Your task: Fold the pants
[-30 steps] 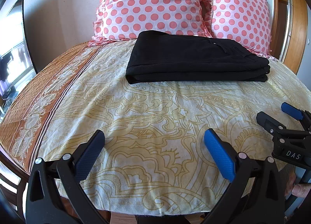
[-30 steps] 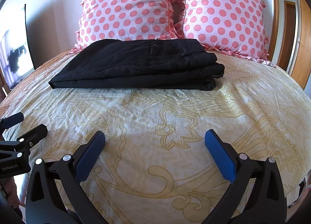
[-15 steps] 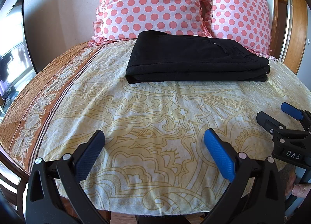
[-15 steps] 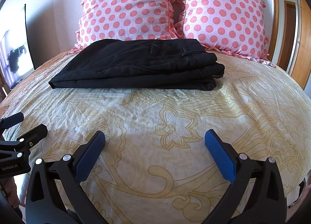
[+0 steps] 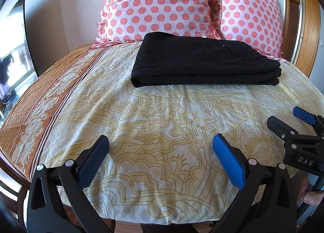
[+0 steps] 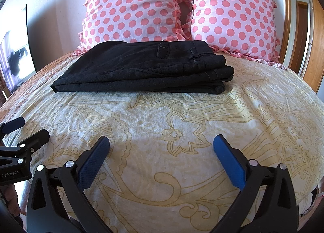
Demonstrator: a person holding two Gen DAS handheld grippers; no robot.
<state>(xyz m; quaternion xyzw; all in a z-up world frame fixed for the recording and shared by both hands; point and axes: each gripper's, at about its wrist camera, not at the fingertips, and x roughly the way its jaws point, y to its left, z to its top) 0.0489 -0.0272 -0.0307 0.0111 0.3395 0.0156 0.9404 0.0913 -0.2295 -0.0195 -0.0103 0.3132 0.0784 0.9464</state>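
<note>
Pants (image 5: 204, 63) folded into flat stack on bed (image 5: 141, 115), near pillows (image 6: 133, 6). Your left gripper (image 5: 161, 152) and right gripper (image 6: 161, 152): jaws released, empty, well apart from stack. Task appears complete.

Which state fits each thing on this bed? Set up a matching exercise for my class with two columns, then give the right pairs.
Things:
1. pants
2. pillows
3. left gripper
4. bedspread

States:
A. open, holding nothing
B. pink with dots, upright at the head of the bed
C. black, folded flat
D. cream with a yellow pattern

Pairs: 1-C, 2-B, 3-A, 4-D
</note>
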